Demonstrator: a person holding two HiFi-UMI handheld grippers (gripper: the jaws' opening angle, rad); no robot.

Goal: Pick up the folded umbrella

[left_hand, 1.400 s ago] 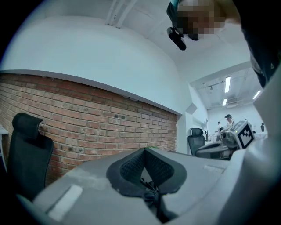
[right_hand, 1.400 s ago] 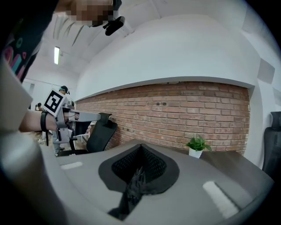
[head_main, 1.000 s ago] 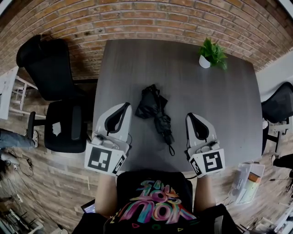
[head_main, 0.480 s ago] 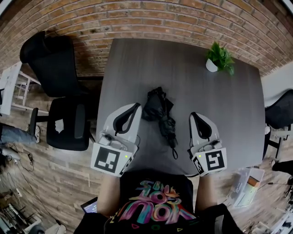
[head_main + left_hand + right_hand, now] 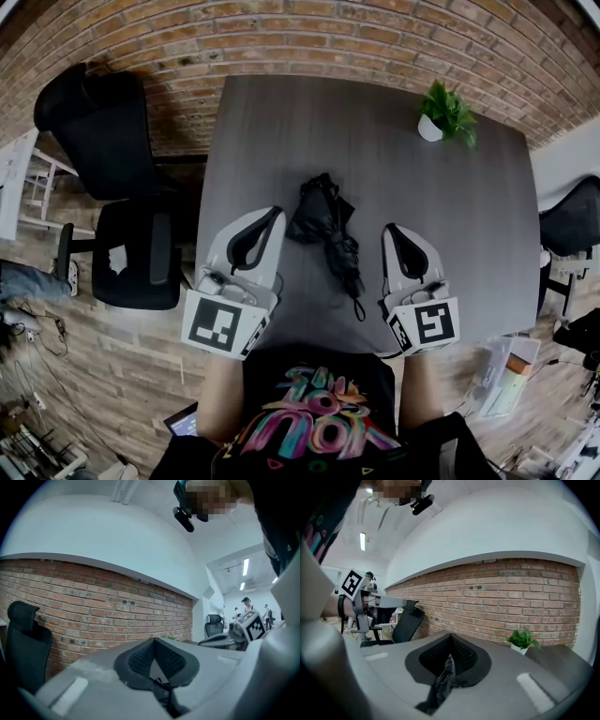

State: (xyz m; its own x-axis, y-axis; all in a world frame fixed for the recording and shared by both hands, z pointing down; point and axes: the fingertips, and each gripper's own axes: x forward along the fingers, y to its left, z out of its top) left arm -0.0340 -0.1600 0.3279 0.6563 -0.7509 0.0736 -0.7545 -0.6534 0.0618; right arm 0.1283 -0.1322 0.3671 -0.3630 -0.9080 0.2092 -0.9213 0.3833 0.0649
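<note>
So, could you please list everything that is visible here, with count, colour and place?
table: one, dark grey, centre of the head view
folded umbrella: one, black, lying on the table between the two grippers
potted plant: one, green in a white pot, far right corner of the table
office chairs: two, black, one left of the table, one at the right edge
brick wall: one, red-brown, behind the table
left gripper: one, white and black, jaws shut, beside the umbrella's left
right gripper: one, white and black, jaws shut, beside the umbrella's right
</note>
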